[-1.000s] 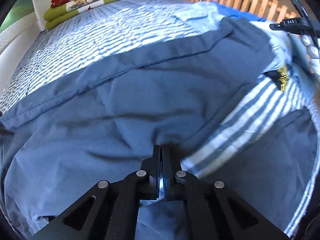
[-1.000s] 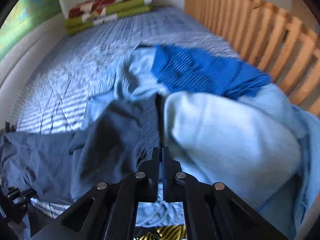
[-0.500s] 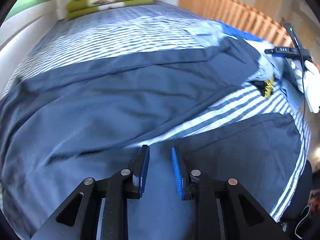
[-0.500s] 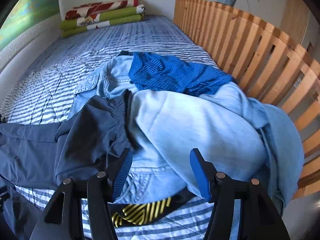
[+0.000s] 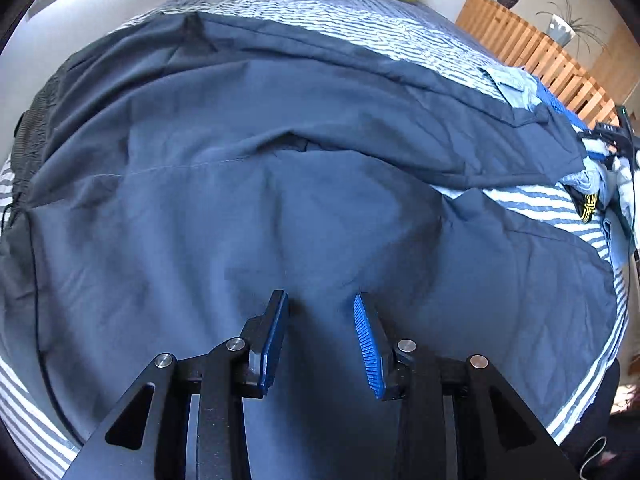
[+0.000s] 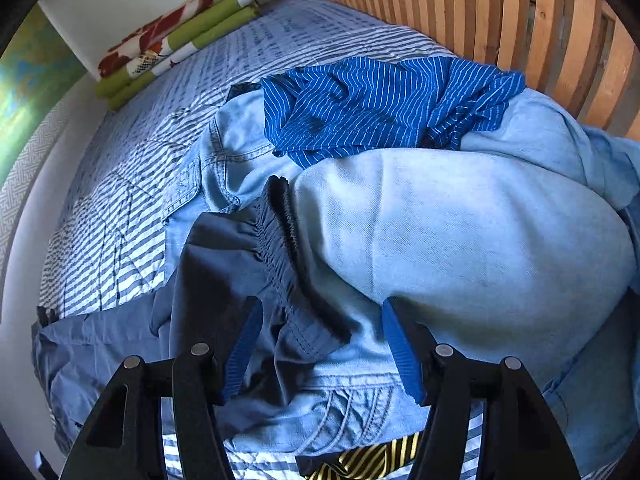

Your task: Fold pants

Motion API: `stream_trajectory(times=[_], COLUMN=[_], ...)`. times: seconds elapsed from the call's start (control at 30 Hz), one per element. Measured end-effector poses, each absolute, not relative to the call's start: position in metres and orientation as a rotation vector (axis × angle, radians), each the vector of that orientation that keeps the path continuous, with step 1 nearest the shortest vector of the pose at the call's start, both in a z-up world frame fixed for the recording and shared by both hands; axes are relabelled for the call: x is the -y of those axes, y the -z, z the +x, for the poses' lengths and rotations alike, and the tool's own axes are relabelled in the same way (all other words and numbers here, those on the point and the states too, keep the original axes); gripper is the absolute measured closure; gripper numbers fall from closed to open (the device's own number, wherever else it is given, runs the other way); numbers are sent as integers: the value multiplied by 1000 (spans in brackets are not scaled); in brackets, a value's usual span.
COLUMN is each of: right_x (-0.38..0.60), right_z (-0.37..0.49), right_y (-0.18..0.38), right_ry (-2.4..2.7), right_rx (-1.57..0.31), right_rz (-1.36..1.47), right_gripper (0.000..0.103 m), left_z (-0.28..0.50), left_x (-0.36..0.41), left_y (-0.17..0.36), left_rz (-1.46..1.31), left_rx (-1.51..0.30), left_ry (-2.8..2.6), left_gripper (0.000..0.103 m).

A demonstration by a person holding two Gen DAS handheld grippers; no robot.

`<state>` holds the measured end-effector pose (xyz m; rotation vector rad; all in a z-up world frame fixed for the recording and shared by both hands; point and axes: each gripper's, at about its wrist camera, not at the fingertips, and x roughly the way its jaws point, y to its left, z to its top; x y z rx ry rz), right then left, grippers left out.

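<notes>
We see the dark blue pants (image 5: pixel 280 168) spread flat across the striped bed (image 5: pixel 360 52), legs running along its near edge. Our left tool (image 5: pixel 320 336) hovers over a leg, fingers set wide, holding nothing. Our right tool (image 6: pixel 316 344) is likewise wide and empty above the pants' elastic waistband (image 6: pixel 280 232), which lies against a pile of light denim (image 6: pixel 460 240) and a blue striped garment (image 6: pixel 380 104) by the slatted wooden rail (image 6: pixel 500 12).

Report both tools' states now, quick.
Left tool: open, empty, above the dark navy fabric pants.
Right tool: open, empty, over the pants' elastic waistband.
</notes>
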<state>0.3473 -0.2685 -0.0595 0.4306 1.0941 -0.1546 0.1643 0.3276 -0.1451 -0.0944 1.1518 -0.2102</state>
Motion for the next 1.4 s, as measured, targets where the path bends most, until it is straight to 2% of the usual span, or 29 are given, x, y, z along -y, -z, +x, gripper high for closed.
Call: stream_trajectory(times=[0.07, 0.1, 0.13, 0.17, 0.37, 0.47, 0.53, 0.6, 0.63, 0.83, 0.93, 1.0, 1.07, 1.13, 1.27, 1.4], right_x=[258, 252, 244, 236, 250, 267, 272, 272, 273, 259, 229, 210, 197, 193, 198, 209], right_z=[353, 354, 355, 354, 305, 274, 265, 260, 256, 227, 207, 192, 175, 155, 120, 90], right_y=[61, 63, 65, 66, 24, 12, 21, 34, 35, 23, 23, 27, 35, 46, 62, 80], right_ry=[169, 187, 228, 248, 246, 282, 325, 318, 342, 217, 123, 92, 73, 83, 118, 212], right_rx=[-1107, -1119, -1136, -1156, -1052, -1033, -1070, -1119, -1108, -1037, -1035, -1043, -1060, -1082, -1128, -1172], right_rz=[370, 327, 249, 178, 124, 129, 60, -11, -14, 126, 97, 54, 34, 35, 89, 85], right_gripper=[45, 54, 69, 88, 96, 95, 89, 67, 63, 62, 62, 61, 60, 59, 55, 51], left_z=[166, 167, 167, 167, 171, 171, 170, 167, 166, 137, 121, 105, 91, 80, 75, 87], left_x=[-322, -320, -317, -315, -313, -314, -316, -320, -321, -356, -392, -429, -465, -509, -581, -625], left_y=[149, 149, 150, 149, 147, 144, 142, 137, 134, 96, 83, 80, 82, 85, 100, 119], left_rz=[-84, -78, -69, -62, -63, -69, -76, -87, -91, -104, -154, -210, -255, -346, -559, -736], left_rx=[-1156, -1157, -1158, -1157, -1150, -1145, -1141, -1131, -1124, -1061, -1041, -1028, -1016, -1001, -983, -961], left_ry=[220, 227, 230, 235, 249, 256, 257, 256, 252, 188, 103, 23, -76, -171, -313, -345], left_gripper=[66, 66, 66, 66, 66, 66, 66, 66, 66, 66, 65, 59, 46, 43, 29, 25])
